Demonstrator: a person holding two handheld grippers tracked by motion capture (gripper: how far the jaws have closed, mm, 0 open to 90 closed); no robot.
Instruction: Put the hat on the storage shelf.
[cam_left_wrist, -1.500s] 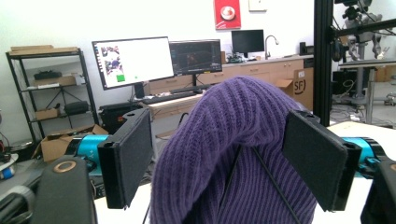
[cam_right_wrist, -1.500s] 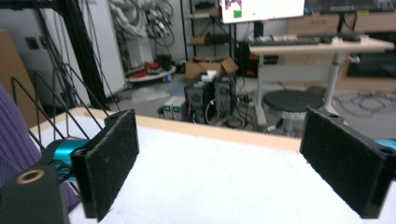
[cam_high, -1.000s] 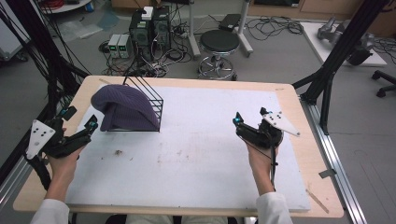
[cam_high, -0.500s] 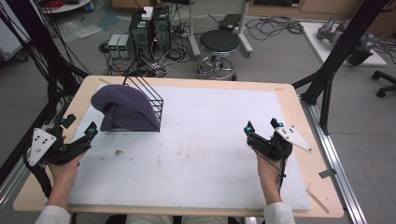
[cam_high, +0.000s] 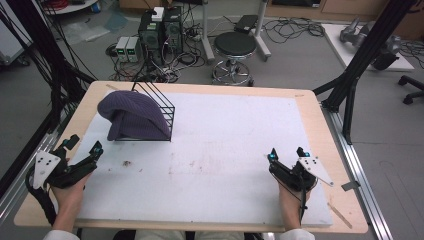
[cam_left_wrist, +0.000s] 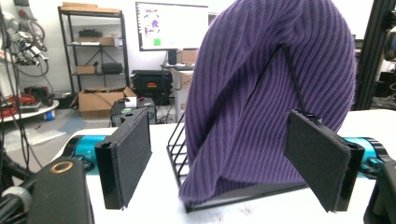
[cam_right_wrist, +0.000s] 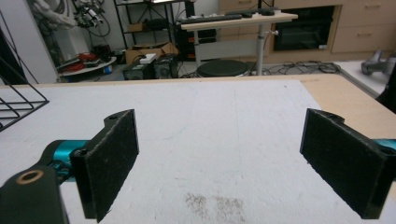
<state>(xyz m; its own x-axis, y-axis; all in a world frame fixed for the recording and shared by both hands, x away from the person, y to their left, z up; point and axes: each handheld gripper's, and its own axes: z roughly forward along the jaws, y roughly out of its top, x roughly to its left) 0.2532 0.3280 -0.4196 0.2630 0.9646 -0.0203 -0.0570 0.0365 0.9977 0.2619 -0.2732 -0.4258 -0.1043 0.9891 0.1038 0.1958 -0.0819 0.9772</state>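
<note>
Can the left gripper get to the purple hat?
Probably yes. The left gripper is open and points at the hat, which hangs over a wire rack, with bare table between them.

A soft purple ribbed hat (cam_high: 131, 116), pulled over one end of a black wire rack (cam_high: 161, 106), sitting at the far left of the white bench (cam_high: 230, 145).

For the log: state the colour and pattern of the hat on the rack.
Purple hat, ribbed; left gripper view.
</note>
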